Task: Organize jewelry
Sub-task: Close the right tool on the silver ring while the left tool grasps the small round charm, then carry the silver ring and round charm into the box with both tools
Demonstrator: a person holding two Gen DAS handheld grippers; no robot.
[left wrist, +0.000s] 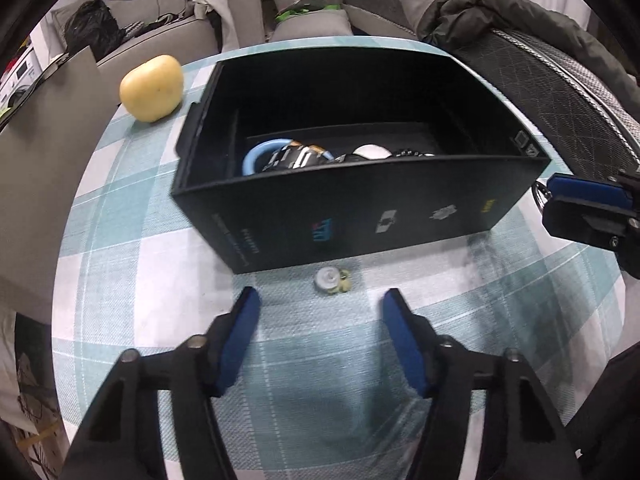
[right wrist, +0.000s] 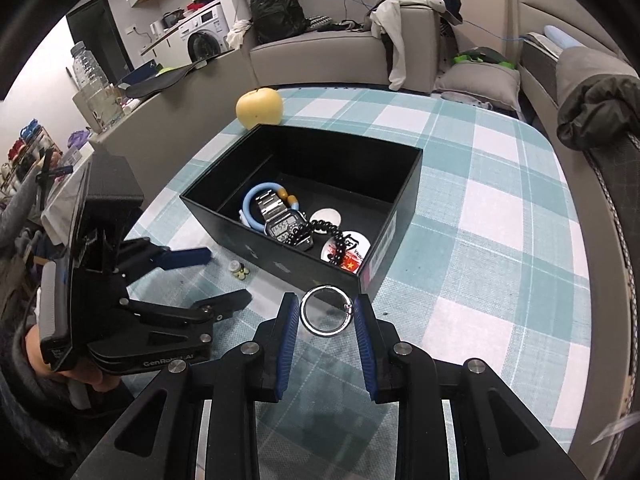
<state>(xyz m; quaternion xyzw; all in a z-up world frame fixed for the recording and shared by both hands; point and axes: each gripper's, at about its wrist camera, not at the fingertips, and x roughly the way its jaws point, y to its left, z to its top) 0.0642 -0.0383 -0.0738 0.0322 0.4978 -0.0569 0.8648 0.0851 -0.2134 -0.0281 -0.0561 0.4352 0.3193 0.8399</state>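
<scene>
A black open box point(left wrist: 352, 216) point(right wrist: 376, 216) stands on the checked tablecloth. Inside lie a blue bangle point(right wrist: 251, 204), a steel watch point(right wrist: 282, 222), a black bead bracelet point(right wrist: 320, 228) and round badges point(right wrist: 352, 254). A small pale-yellow trinket point(left wrist: 332, 280) point(right wrist: 239, 270) lies on the cloth in front of the box. My left gripper point(left wrist: 320, 300) point(right wrist: 218, 276) is open, just short of the trinket. My right gripper point(right wrist: 326, 312) point(left wrist: 576, 196) is shut on a silver ring bangle point(right wrist: 326, 311), held near the box's corner.
A yellow apple point(left wrist: 152, 88) point(right wrist: 260, 108) sits on the table behind the box. Sofas with clothes point(right wrist: 404, 20) surround the table. A dark jacket point(right wrist: 596, 112) lies on the chair at the right.
</scene>
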